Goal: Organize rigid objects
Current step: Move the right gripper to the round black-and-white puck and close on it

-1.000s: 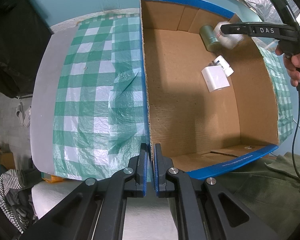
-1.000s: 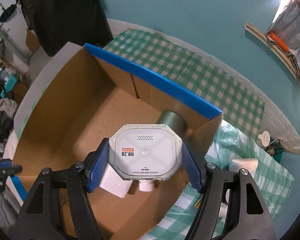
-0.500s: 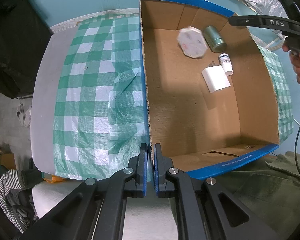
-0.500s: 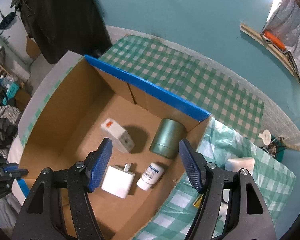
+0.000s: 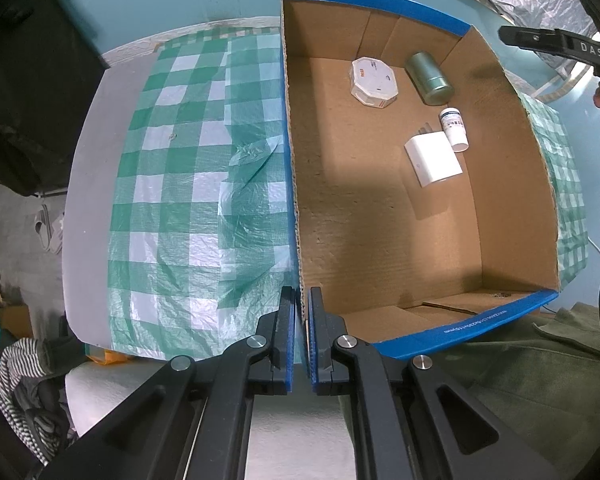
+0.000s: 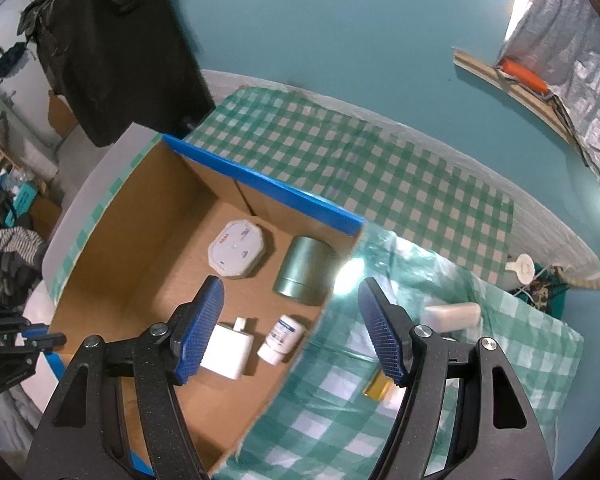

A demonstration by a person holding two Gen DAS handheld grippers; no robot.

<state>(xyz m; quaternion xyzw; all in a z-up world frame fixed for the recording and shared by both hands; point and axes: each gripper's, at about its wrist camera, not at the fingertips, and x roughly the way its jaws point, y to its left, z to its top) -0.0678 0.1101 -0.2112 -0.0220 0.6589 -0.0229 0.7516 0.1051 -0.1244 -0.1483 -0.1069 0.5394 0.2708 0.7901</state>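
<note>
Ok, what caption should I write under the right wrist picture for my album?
Open right gripper above a cardboard box holding an octagonal device, green tin, white charger and small bottle.

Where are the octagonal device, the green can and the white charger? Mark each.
octagonal device point(image 6: 236, 254), right wrist view, top face.
green can point(image 6: 306, 272), right wrist view, curved side.
white charger point(image 5: 434, 159), left wrist view, flat top face.

Your view: teal wall point(image 6: 340, 32) behind table; green-checked tablecloth point(image 5: 180, 168) over grey tabletop point(image 5: 88, 160). Dark cloth point(image 6: 112, 40) hangs left. Silver foil sheet point(image 6: 572, 40) upper right, bright light beside it.
</note>
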